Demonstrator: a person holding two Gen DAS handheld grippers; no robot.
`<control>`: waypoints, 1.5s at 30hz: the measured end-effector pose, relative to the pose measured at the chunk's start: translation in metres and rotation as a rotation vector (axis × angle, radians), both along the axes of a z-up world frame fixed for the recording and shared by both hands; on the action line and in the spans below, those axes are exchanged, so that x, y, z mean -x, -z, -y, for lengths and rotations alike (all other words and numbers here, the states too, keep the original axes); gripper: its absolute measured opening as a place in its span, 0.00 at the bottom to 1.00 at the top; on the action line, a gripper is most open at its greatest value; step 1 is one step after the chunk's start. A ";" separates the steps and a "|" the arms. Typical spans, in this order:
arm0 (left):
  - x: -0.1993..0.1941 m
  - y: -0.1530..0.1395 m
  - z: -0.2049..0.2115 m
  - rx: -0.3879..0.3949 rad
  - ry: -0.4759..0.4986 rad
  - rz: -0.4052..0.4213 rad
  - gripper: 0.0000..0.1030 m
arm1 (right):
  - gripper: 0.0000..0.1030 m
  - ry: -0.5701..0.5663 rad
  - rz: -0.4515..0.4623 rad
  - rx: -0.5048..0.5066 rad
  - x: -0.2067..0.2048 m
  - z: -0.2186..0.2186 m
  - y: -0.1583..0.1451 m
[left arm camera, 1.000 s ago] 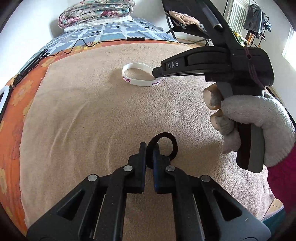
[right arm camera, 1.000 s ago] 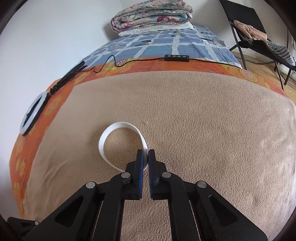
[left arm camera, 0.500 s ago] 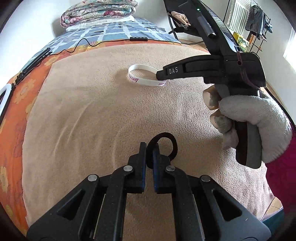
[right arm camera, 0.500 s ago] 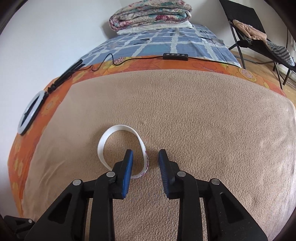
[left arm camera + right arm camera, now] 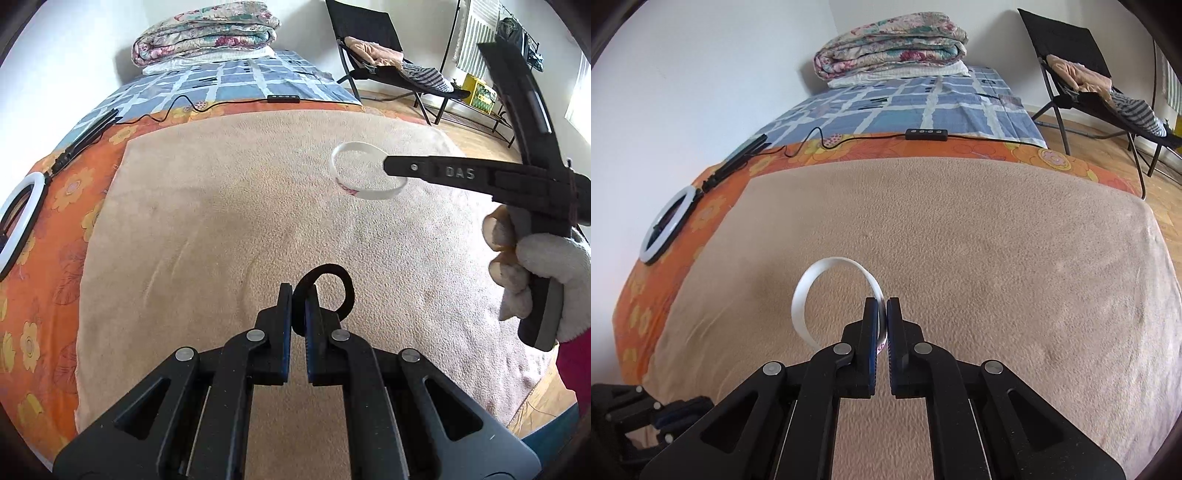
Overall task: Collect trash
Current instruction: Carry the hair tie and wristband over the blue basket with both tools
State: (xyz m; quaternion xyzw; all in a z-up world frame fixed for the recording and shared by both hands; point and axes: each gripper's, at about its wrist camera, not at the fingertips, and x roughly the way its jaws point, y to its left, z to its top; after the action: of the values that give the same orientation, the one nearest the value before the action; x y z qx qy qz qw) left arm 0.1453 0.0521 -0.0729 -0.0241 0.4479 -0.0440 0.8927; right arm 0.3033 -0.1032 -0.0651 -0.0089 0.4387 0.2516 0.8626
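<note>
My left gripper point(image 5: 298, 291) is shut on a black elastic loop point(image 5: 341, 282), held just above the beige blanket point(image 5: 221, 221). My right gripper point(image 5: 882, 306) is shut on the edge of a white wristband point(image 5: 812, 284), which stands up from the blanket to the gripper's left. In the left wrist view the right gripper point(image 5: 391, 168) reaches in from the right in a white-gloved hand point(image 5: 535, 269), its tips on the wristband point(image 5: 354, 184).
The blanket lies on an orange flowered sheet point(image 5: 997, 151) over a blue checked cover point(image 5: 905, 103). A ring light point(image 5: 666, 229), a cable with a black remote point(image 5: 926, 133), folded quilts point(image 5: 890, 44) and a black chair point(image 5: 1082, 70) are farther off.
The right gripper opened half a second ago and has shut again on the wristband, which now stands higher. The left gripper still holds the black loop.
</note>
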 end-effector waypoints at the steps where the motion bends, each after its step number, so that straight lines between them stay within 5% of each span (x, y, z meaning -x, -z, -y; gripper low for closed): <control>1: 0.005 -0.004 0.000 0.001 -0.001 0.004 0.04 | 0.03 -0.001 0.006 -0.004 0.006 0.006 -0.005; 21: 0.128 -0.064 0.032 0.055 0.007 0.064 0.04 | 0.03 -0.066 0.042 -0.062 0.166 0.113 -0.066; 33: 0.194 -0.041 0.062 0.099 0.031 0.013 0.04 | 0.03 -0.125 0.033 -0.039 0.258 0.133 -0.060; 45: 0.226 -0.005 0.077 0.128 0.041 -0.061 0.04 | 0.03 -0.157 -0.045 -0.014 0.315 0.137 -0.022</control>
State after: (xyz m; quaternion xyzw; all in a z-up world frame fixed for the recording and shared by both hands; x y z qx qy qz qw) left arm -0.0811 -0.0250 -0.0680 -0.0733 0.4714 -0.0901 0.8742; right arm -0.0119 -0.2397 -0.0432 -0.0315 0.4542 0.3218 0.8301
